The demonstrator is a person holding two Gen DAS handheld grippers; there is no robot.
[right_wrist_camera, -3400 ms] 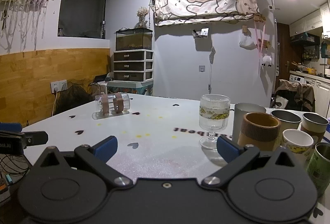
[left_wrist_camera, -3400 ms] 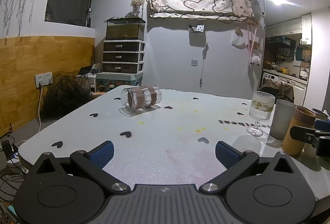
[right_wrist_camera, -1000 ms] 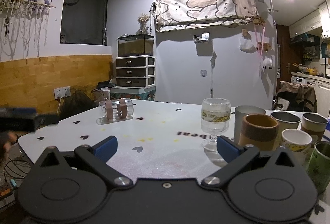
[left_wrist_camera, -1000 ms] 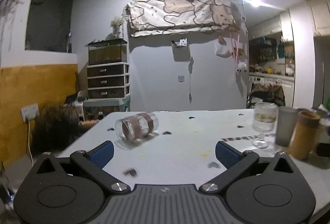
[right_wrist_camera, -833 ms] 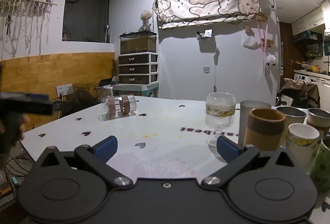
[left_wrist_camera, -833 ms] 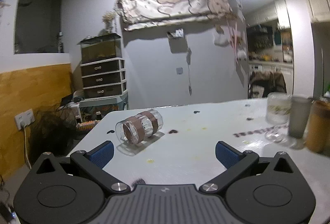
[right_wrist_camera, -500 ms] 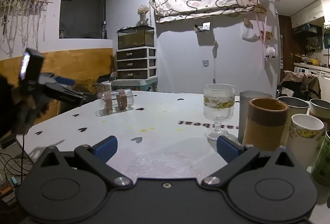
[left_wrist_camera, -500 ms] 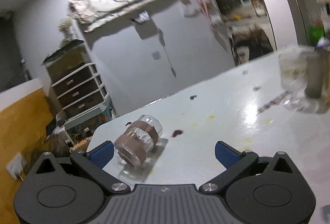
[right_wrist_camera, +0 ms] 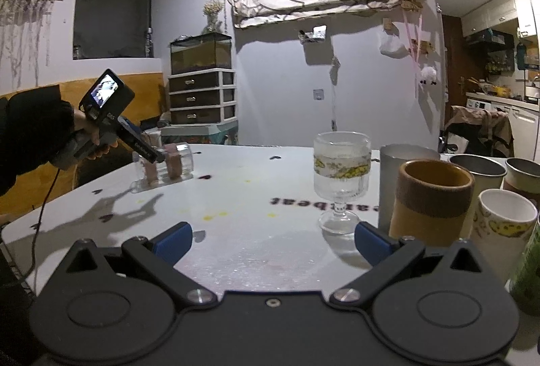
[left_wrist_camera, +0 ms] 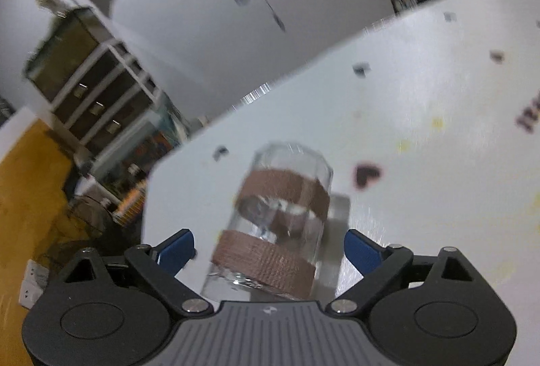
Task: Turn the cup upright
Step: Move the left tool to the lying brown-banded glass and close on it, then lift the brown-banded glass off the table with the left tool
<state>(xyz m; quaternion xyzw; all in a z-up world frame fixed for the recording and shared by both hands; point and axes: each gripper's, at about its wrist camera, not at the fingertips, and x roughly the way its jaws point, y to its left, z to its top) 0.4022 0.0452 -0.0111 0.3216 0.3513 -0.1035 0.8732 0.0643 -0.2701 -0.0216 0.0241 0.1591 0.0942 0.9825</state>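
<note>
Left hand-held gripper (left_wrist_camera: 268, 251) spread wide, blue pads either side of clear glass cup with two brown bands (left_wrist_camera: 276, 227), not touching it. Cup lying on its side on white table with black hearts (left_wrist_camera: 422, 130). Right hand-held gripper (right_wrist_camera: 271, 239) likewise apart, holding nothing, just behind stemmed glass goblet (right_wrist_camera: 341, 177) and brown cylindrical cup (right_wrist_camera: 433, 200).

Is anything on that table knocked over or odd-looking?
Yes. The clear glass with two brown bands lies on its side near the table's left edge, while the other cups stand upright. The left gripper is open around it. Small yellow spots mark the tabletop.
</note>
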